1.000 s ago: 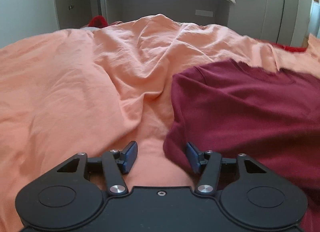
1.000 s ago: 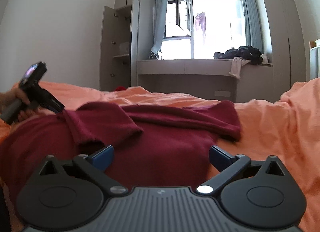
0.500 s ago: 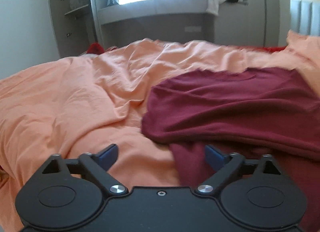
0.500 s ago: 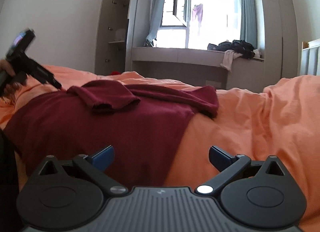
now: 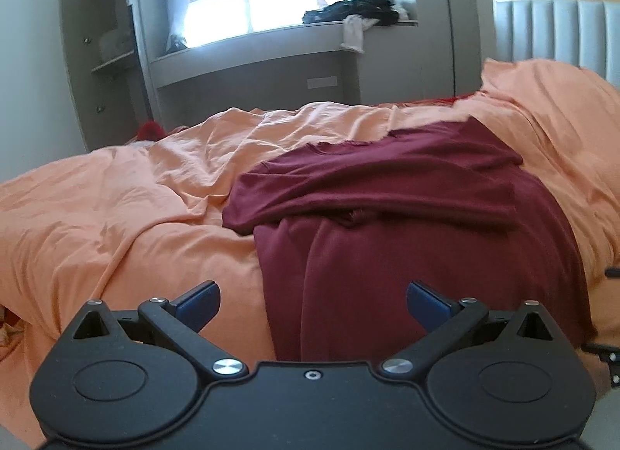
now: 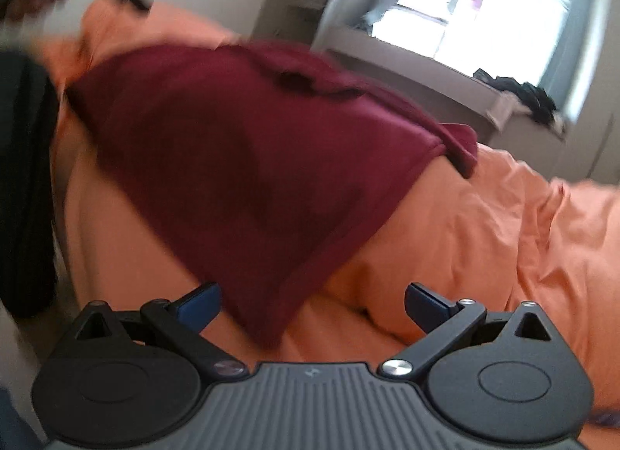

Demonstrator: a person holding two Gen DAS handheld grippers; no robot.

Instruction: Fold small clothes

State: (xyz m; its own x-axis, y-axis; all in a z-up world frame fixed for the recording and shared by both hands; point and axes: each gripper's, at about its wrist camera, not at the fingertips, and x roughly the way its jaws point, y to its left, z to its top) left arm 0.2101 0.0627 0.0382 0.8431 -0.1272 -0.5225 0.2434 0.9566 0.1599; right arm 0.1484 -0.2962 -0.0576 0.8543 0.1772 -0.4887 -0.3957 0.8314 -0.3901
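The dark red shirt (image 5: pixel 407 217) is soft matt knit cloth with a frayed neck edge, lying on a wrinkled matt orange cotton-like bedsheet (image 5: pixel 116 217), while the left gripper (image 5: pixel 312 300) is matt black plastic with shiny metal pins and smooth blue pads (image 5: pixel 426 302)

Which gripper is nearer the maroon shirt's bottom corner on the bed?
Right. The right gripper hangs directly before that corner of the maroon shirt, fingers apart. The left gripper faces the shirt's opposite edge.
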